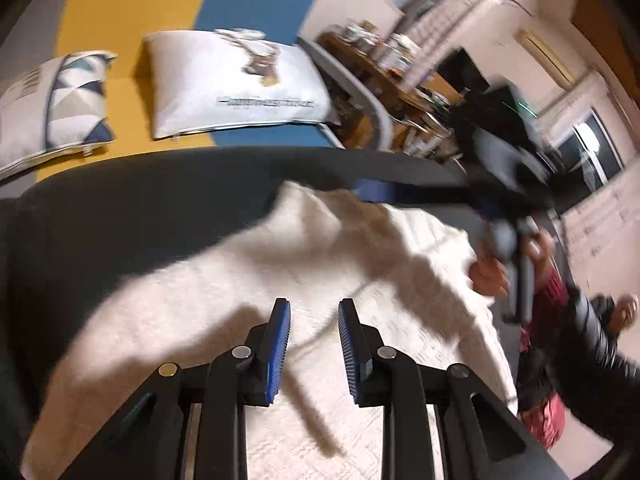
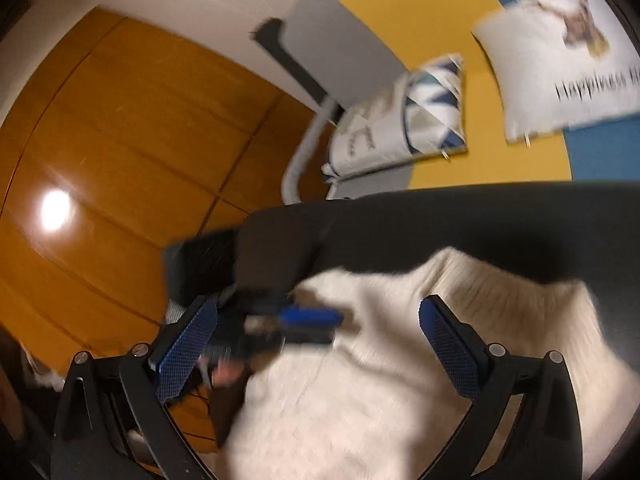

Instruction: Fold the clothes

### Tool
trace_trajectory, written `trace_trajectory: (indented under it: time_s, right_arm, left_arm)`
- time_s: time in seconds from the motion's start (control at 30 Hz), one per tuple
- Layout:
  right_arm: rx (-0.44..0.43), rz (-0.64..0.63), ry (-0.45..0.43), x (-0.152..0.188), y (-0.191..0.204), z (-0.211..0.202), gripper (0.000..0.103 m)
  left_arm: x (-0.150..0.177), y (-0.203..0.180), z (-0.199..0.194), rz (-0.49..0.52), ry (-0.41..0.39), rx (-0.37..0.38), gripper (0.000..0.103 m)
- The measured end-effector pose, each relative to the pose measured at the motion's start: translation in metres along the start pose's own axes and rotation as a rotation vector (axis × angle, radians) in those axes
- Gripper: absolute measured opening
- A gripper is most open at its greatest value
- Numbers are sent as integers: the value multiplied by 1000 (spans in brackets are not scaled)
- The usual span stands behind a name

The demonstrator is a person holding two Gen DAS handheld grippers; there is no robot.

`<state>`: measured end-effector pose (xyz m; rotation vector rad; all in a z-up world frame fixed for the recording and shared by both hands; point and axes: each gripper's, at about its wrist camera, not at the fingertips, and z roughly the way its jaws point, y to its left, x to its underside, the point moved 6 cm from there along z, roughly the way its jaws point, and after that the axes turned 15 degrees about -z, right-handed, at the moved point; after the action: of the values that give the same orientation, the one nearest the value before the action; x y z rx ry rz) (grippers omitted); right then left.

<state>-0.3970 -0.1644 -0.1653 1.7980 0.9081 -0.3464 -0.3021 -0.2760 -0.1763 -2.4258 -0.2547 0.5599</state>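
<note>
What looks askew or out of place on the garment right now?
The cream sweater lies rumpled and diagonal on the dark surface, one part flopped over the body. Both the left gripper and right gripper are open, holding nothing.

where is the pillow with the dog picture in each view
Left wrist: dog pillow sits upper centre, right of the triangle-pattern pillow.
Right wrist: dog pillow sits top right, cut by the edge.
Shared landmark: the triangle-pattern pillow beside it on the yellow band.
</note>
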Motion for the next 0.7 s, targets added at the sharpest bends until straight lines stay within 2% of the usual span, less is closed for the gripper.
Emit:
trace_trajectory:
  time_s: [0.13, 0.27, 0.4, 0.47, 0.63, 0.7]
  right_arm:
    - [6, 100, 59, -2, -26, 23, 103]
    - [-50, 104, 71, -7, -24, 34, 103]
    - [-38, 121, 172, -4, -30, 57, 103]
    - [-45, 111, 193, -3, -27, 62, 103]
    - [-122, 116, 60, -29, -20, 65, 103]
    - [-85, 163, 78, -27, -35, 76, 103]
  left_arm:
    - [5, -6, 11, 46, -9, 7, 23]
    - [7, 0, 14, 31, -23, -3, 23]
    - [9, 5, 17, 16, -38, -13, 23]
    - [10, 8, 19, 8, -45, -17, 21]
    - [12, 15, 21, -22, -59, -22, 21]
    - [11, 15, 20, -34, -54, -20, 21]
